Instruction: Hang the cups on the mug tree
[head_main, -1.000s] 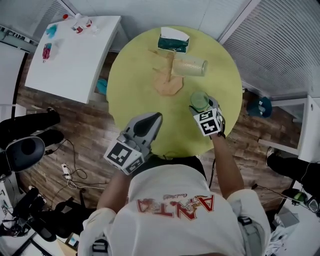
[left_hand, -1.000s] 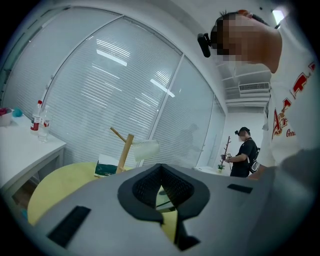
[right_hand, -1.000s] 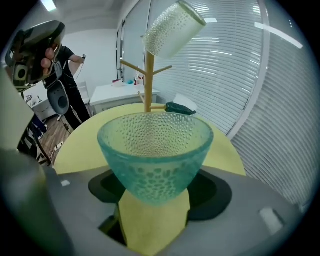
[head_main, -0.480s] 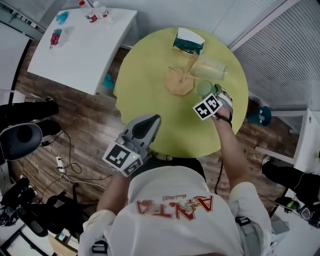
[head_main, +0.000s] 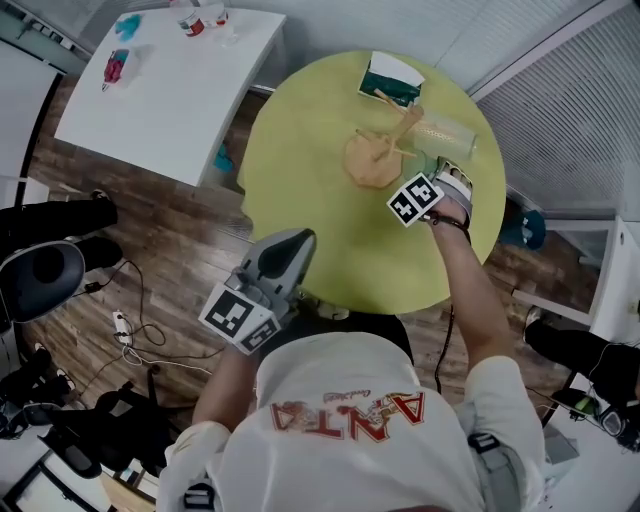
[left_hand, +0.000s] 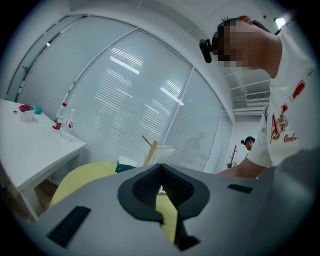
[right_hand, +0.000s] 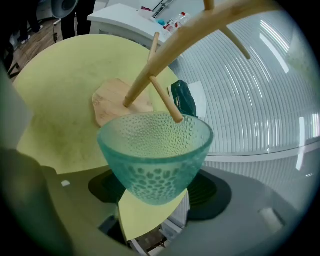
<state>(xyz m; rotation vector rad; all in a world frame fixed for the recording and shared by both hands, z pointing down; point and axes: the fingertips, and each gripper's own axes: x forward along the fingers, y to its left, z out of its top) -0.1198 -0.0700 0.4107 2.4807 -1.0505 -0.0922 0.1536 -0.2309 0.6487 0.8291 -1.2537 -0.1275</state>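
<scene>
The right claw (right_hand: 157, 190) grips the green dimpled cup (right_hand: 155, 147) between its jaws above the yellow desk (right_hand: 55, 100). One mug tree (right_hand: 150, 70) peg tip sits at the cup's rim. The left claw (left_hand: 162, 187) is closed and empty.

The mug tree (head_main: 385, 150) stands on the far right part of the round table (head_main: 300, 200), with a box (head_main: 390, 80) behind it at the far edge. The right gripper (head_main: 445, 175) is just right of the tree's base, over the table's right side. A cup (right_hand: 152, 160) sits between its jaws, and a peg (right_hand: 165, 102) of the tree ends at the cup's far rim. A second cup (head_main: 447, 130) sits right of the tree's top, seemingly on a peg. The left gripper (head_main: 298, 240) is at the table's near left edge, well apart from the tree. A side table (head_main: 150, 110) stands left of the round table, with bottles (head_main: 205, 15) at its far end.
</scene>
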